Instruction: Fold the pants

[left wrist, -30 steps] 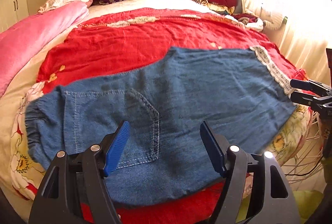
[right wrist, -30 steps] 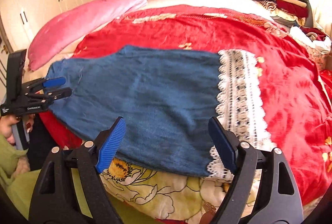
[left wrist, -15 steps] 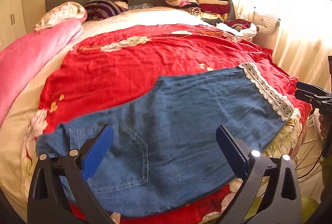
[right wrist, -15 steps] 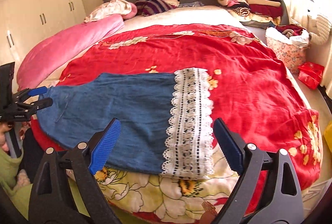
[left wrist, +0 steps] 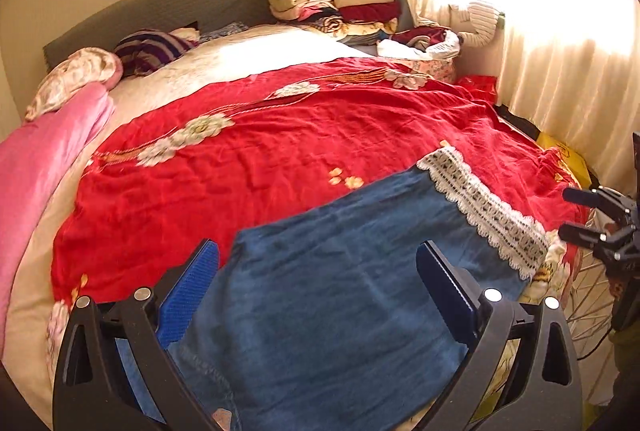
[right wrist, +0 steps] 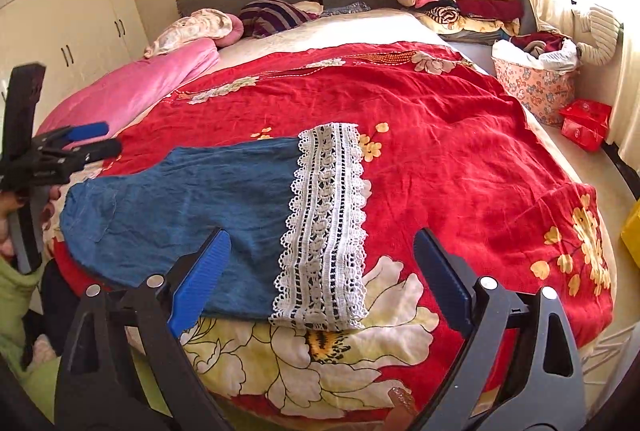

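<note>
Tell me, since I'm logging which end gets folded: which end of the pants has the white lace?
The cuff end, by the right claw. A white lace band crosses the pants there; the end by the left claw is plain denim.

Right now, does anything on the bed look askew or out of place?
Nothing damaged or spilled. The denim pants lie flat on the red bedspread, lace cuff near the bed's edge. Both the left gripper and right gripper are open, holding nothing.

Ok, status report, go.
Left gripper open, right gripper open, both above the bed edge. Denim pants flat on red bedspread, lace cuff rightward. Nothing blocking.
</note>
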The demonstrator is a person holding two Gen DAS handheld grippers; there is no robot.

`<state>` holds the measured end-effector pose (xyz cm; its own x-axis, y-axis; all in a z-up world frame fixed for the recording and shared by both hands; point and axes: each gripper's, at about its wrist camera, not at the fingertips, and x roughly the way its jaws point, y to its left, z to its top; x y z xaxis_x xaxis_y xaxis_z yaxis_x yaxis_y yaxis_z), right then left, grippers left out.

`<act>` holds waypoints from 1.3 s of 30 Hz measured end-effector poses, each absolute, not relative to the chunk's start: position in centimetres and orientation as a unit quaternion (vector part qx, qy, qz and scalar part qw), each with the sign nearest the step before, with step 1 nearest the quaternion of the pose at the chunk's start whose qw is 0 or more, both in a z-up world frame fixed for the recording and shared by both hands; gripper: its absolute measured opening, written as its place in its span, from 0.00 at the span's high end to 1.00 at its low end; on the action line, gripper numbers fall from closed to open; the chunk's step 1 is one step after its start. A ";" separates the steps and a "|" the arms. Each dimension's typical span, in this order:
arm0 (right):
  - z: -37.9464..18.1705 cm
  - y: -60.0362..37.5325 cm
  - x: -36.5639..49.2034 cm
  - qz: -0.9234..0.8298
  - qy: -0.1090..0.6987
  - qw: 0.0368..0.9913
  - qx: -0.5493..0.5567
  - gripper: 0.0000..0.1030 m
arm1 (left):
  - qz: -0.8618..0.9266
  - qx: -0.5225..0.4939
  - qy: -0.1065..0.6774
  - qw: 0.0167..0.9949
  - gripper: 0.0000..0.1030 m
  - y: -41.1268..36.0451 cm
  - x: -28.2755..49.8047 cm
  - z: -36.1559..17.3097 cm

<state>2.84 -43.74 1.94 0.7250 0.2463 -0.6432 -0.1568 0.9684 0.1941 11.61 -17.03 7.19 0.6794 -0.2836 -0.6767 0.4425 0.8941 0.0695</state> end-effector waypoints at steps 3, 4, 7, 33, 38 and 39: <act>1.3 -43.8 2.8 0.110 0.361 0.924 0.068 0.16 | -0.217 0.120 0.349 0.904 0.04 -18.9 13.0 7.0; 1.0 -43.8 2.8 0.111 0.364 0.922 0.070 0.16 | -0.222 0.121 0.352 0.901 0.04 -19.4 13.4 6.8; 0.3 -43.8 2.8 0.112 0.371 0.919 0.077 0.16 | -0.236 0.130 0.363 0.892 0.04 -21.3 14.8 5.9; -4.0 -42.4 5.2 0.109 0.419 0.893 0.125 0.16 | -0.338 0.096 0.445 0.824 0.30 -28.5 23.7 -1.9; -4.3 -42.1 5.4 0.105 0.424 0.891 0.122 0.16 | -0.355 0.091 0.453 0.812 0.30 -28.8 24.3 -3.3; -4.3 -42.0 5.5 0.104 0.426 0.891 0.121 0.16 | -0.356 0.090 0.455 0.811 0.29 -28.8 24.3 -3.5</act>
